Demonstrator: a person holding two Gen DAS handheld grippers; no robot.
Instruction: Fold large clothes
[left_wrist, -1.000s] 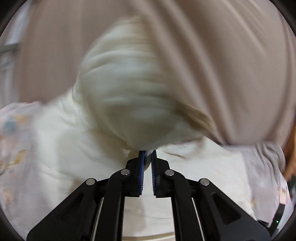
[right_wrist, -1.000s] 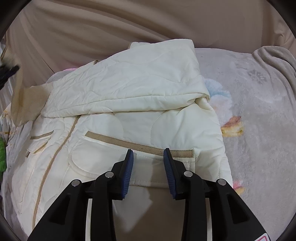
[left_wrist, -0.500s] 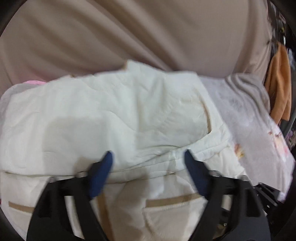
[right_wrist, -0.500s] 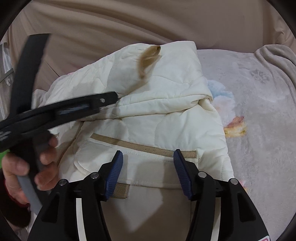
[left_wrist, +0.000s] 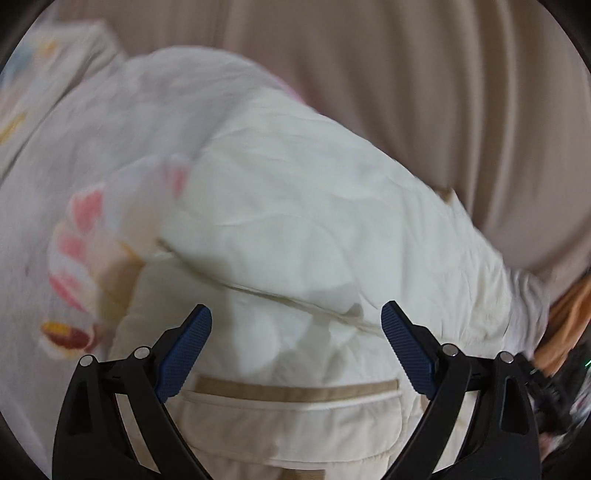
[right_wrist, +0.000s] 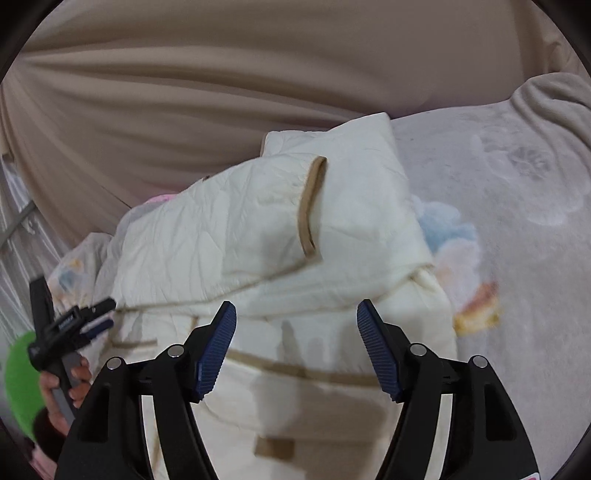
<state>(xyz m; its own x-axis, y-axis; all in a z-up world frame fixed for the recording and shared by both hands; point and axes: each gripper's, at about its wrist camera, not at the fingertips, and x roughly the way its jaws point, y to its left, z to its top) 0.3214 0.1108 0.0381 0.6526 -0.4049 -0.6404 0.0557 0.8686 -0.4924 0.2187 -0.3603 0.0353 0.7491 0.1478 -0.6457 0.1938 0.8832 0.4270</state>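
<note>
A cream quilted jacket (right_wrist: 258, 236) with tan trim lies on the bed, both sleeves folded across its front; the top sleeve's tan cuff (right_wrist: 312, 206) points up. It also shows in the left wrist view (left_wrist: 314, 221), with a tan-edged pocket (left_wrist: 295, 395) near the fingers. My left gripper (left_wrist: 295, 347) is open and empty just above the jacket's lower part. It also shows in the right wrist view (right_wrist: 99, 317) at the jacket's left edge. My right gripper (right_wrist: 295, 347) is open and empty above the jacket's pocket area.
A pale patterned blanket (right_wrist: 517, 221) covers the bed around the jacket. A beige curtain (right_wrist: 221, 92) hangs behind it. An orange cloth (left_wrist: 569, 325) hangs at the right edge of the left wrist view. A green object (right_wrist: 22, 380) sits at the far left.
My left gripper let go of the sleeve, which now lies across the jacket, and pulled back to the jacket's left side. My right gripper opened wider.
</note>
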